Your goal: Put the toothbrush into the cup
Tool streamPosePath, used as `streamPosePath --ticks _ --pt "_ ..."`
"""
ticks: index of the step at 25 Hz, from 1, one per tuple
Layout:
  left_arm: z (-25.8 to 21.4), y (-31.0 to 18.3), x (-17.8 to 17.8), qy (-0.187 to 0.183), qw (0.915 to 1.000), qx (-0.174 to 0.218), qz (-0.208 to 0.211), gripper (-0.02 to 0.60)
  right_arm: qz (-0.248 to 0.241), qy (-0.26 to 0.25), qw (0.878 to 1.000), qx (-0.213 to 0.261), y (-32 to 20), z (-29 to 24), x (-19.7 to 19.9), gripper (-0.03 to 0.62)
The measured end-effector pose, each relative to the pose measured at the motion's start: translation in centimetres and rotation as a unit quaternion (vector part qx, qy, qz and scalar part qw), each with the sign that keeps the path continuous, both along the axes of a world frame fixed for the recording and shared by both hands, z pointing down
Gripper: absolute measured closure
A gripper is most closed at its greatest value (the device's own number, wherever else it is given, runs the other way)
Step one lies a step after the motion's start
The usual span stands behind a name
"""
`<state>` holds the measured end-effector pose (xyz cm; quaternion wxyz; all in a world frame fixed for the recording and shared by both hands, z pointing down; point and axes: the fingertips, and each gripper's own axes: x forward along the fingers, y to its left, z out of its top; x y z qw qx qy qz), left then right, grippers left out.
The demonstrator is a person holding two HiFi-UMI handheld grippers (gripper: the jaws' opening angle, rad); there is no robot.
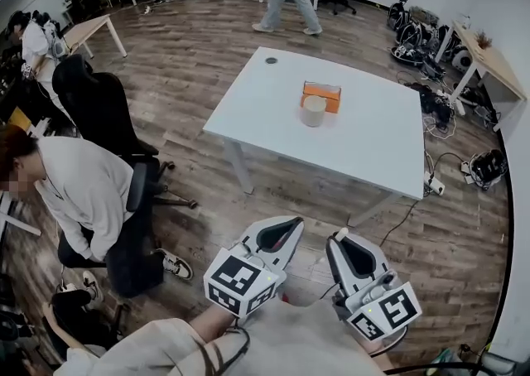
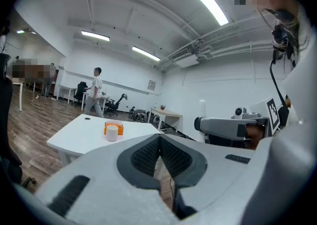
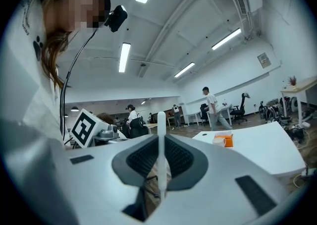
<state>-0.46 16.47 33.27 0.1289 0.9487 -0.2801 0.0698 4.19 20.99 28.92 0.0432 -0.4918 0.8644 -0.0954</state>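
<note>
Cup (image 1: 313,111) on white table (image 1: 373,138), wood floor (image 1: 190,60) around (left claw (image 2: 159,142) closed empty, right claw (image 3: 159,144) round toothbrush (image 3: 160,120))

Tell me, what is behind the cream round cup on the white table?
An orange rectangular box lies right behind the cream round cup. The cup covers part of the box's front, so whether they touch cannot be seen.
</note>
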Motion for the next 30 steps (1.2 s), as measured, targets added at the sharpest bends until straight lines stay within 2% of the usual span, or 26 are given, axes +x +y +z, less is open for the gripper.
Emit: streamPosePath --ticks 12,22,30 --pt "1.1 -10.2 2.4 0.0 0.9995 -0.019 0.026 0.574 0.024 -0.009 1.0 -0.01 -9.9 0.7 1.6 0.546" --pt "1.7 -18.9 3.4 -0.006 0.9983 -0.024 0.052 0.574 0.068 -0.016 0.998 -0.009 -18.6 0.7 3.6 0.546" --pt "1.9 -23.1 3.6 0.002 0.9977 -0.026 0.062 0.574 0.08 -0.013 0.997 -0.006 -22.8 0.7 3.6 0.546"
